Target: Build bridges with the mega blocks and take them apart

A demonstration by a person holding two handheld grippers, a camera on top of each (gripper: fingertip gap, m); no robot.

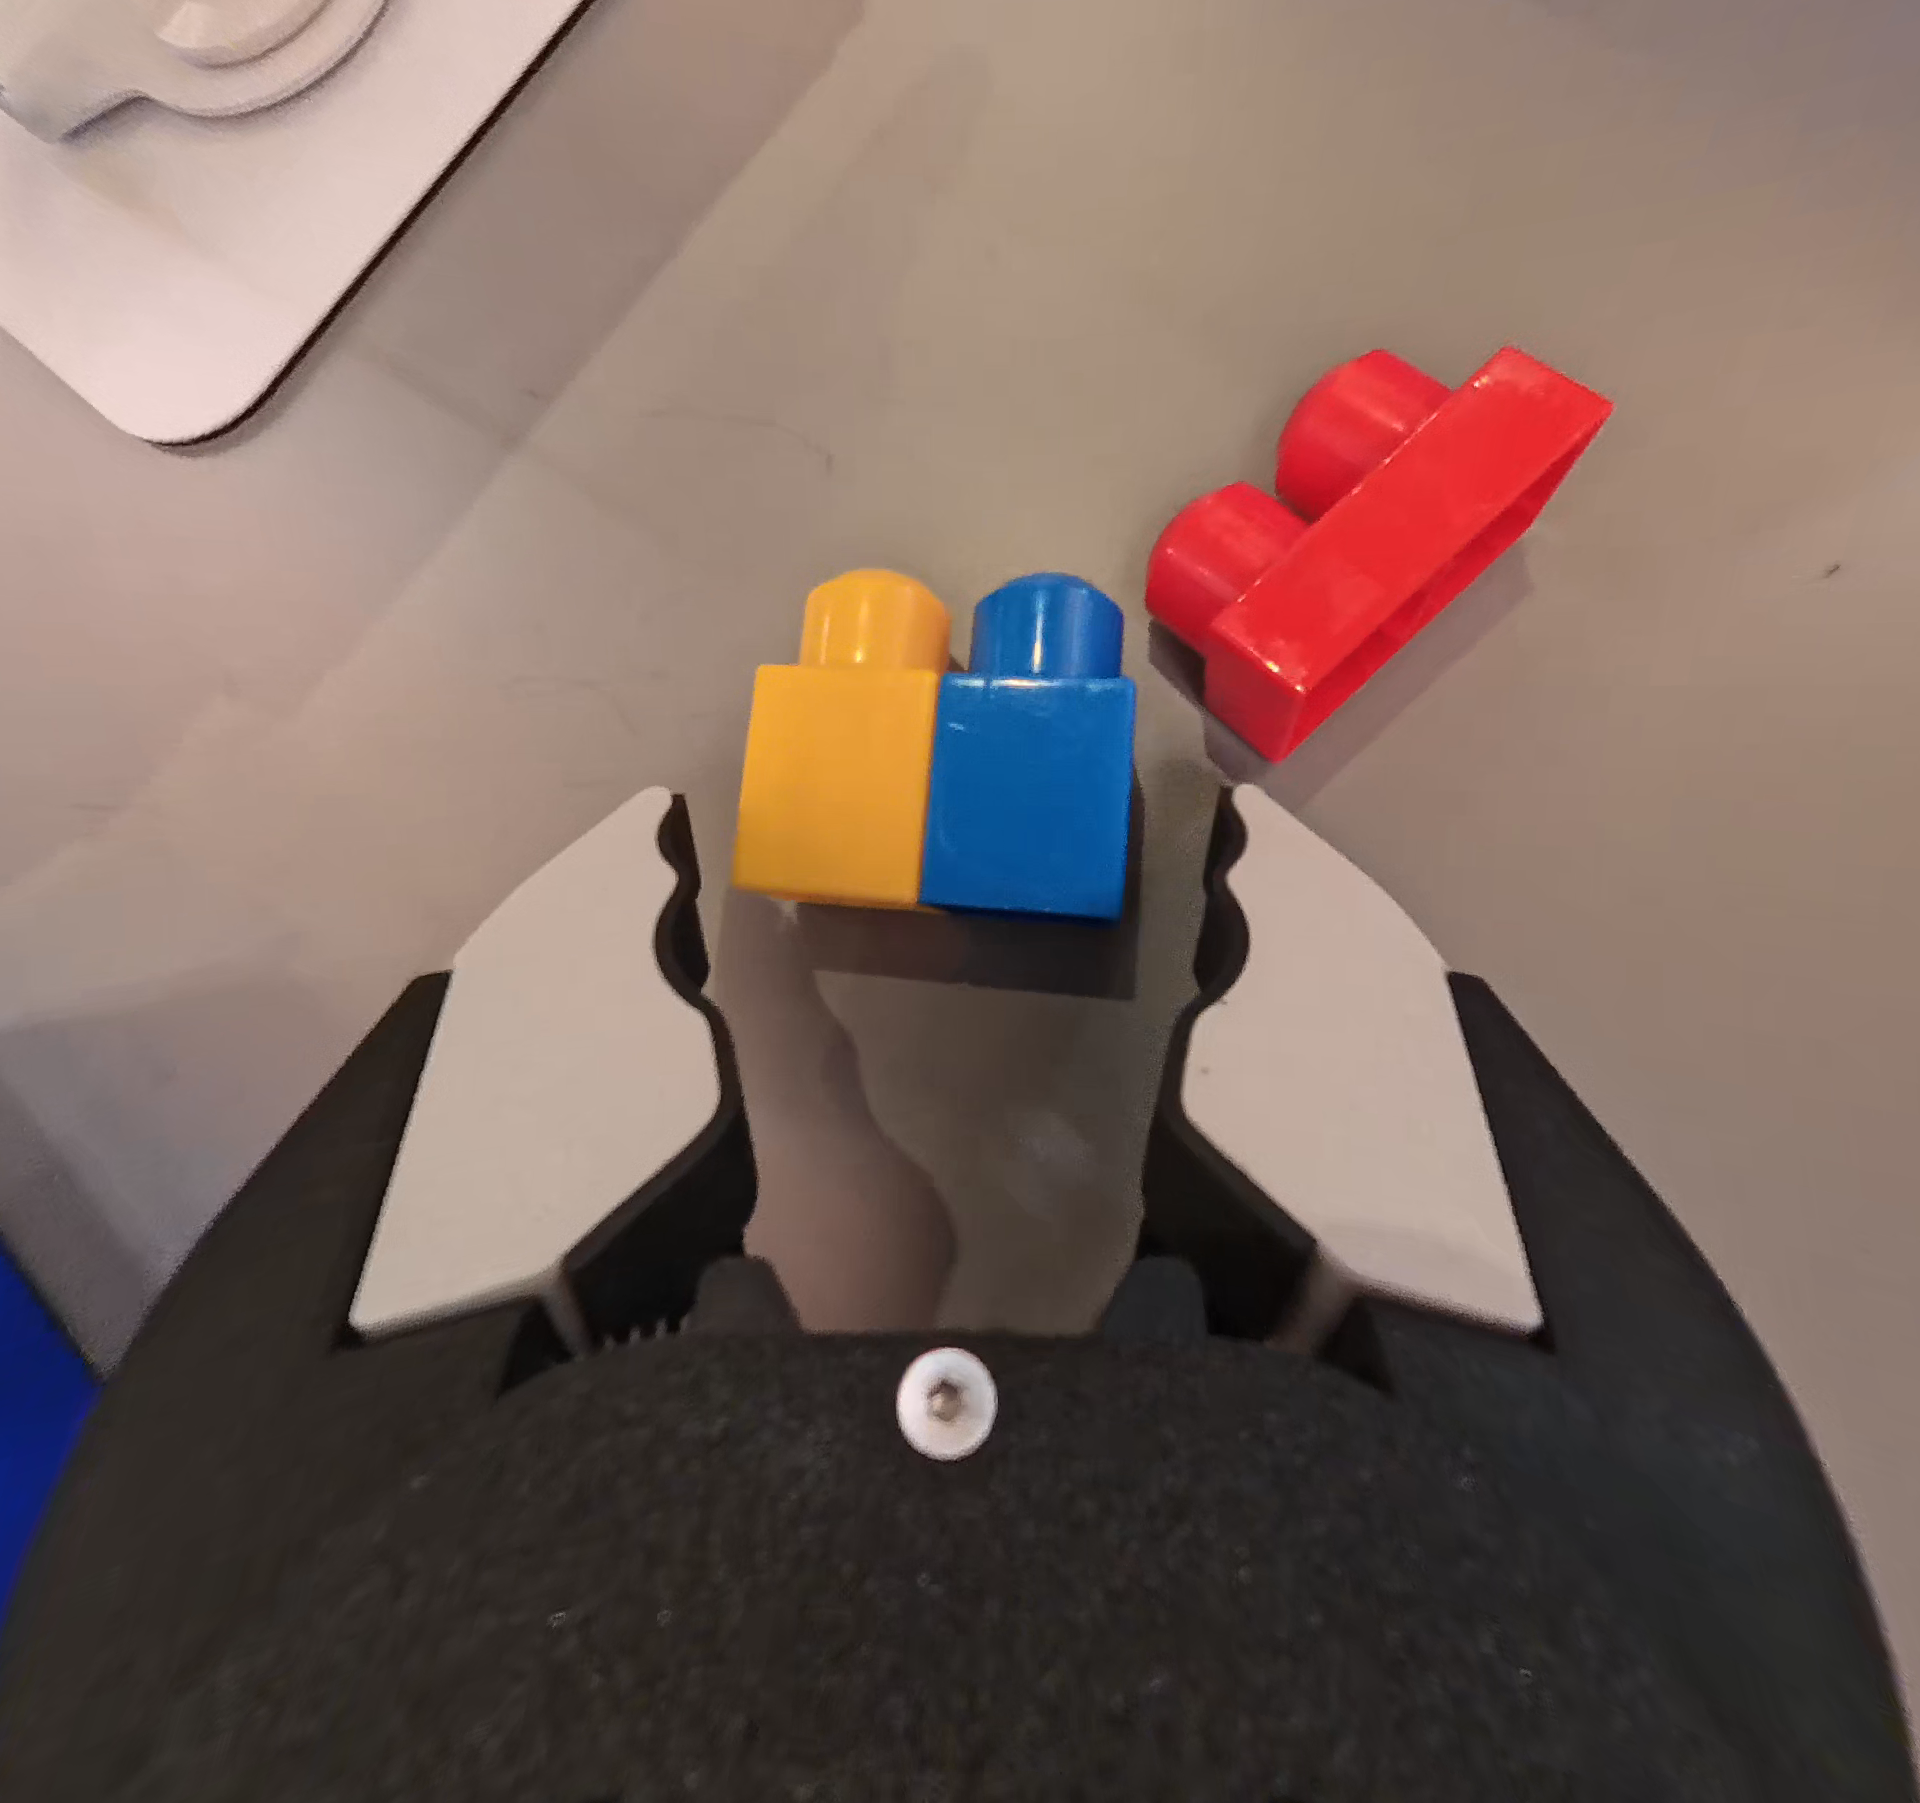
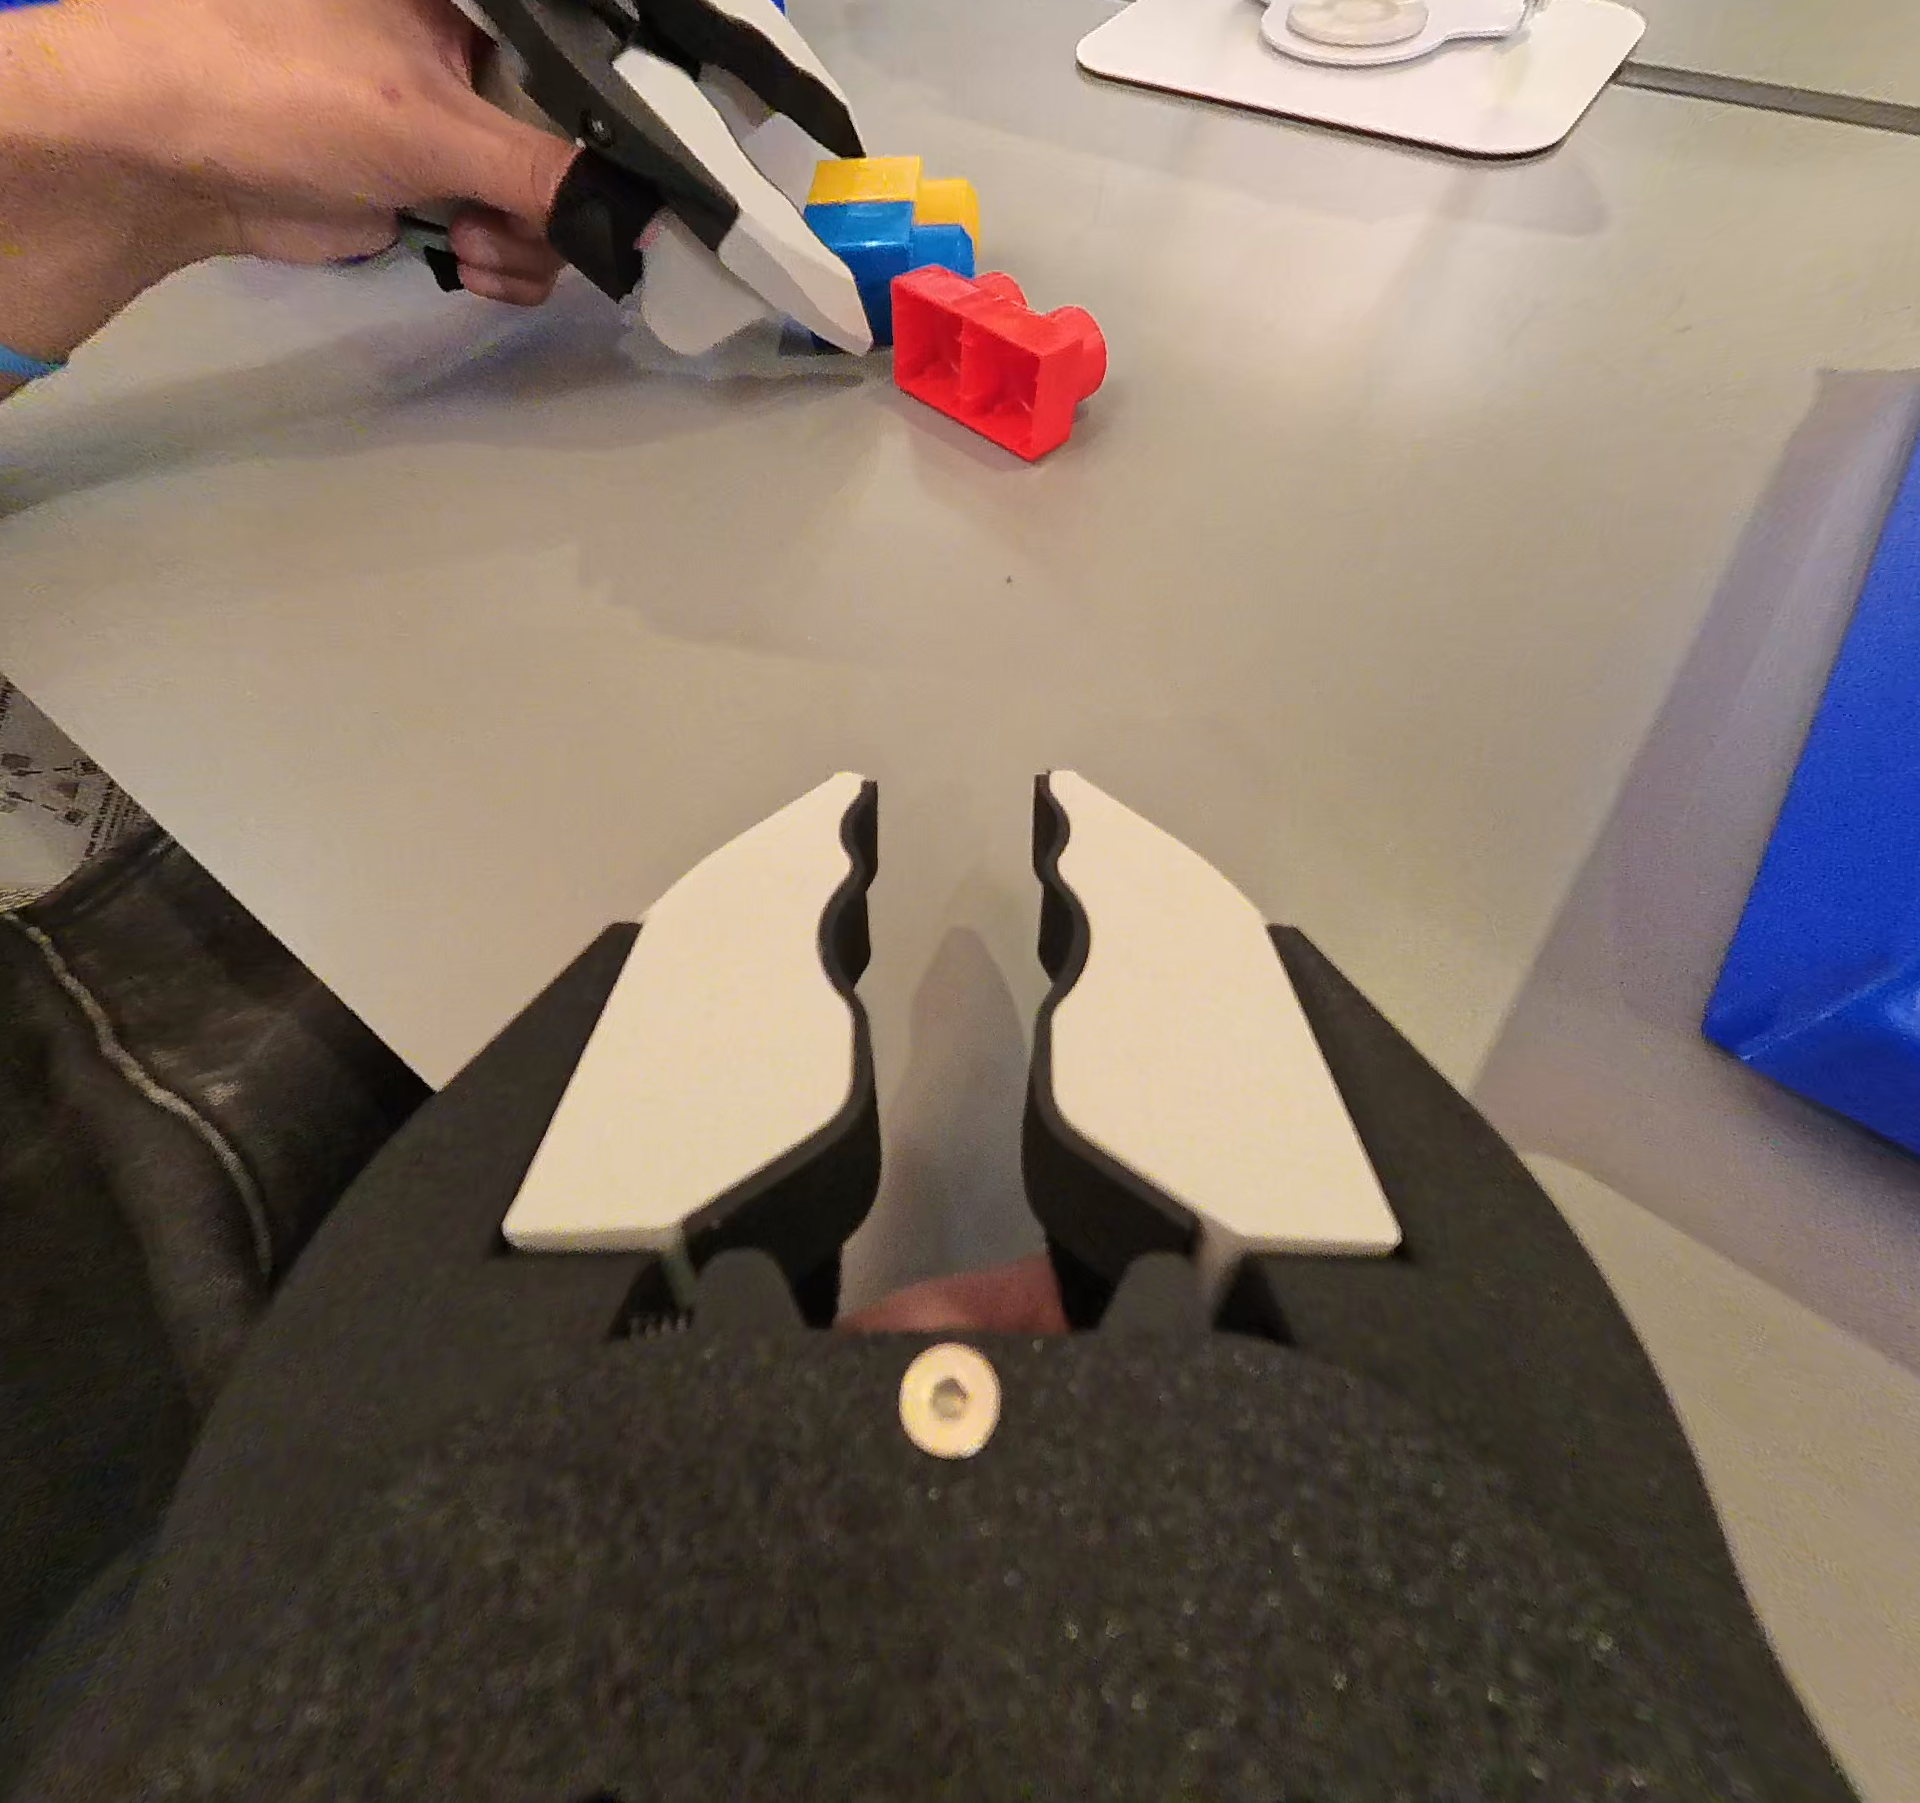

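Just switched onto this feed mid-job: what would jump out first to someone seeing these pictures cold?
The bright blocks on the grey table: a yellow block and blue block lying side by side, just ahead of the open left gripper. The red block, a two-stud piece, lies tipped on its side just right of them, while the right gripper hangs back empty, jaws parted.

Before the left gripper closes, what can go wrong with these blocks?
1. The left gripper is open around both the yellow block and the blue block, which lie on their sides, touching. Closing may grab both together, or squeeze one out.
2. The red block lies on its side close to the right fingertip, so that finger may knock it away.
3. The right gripper hangs far back and cannot steady anything.
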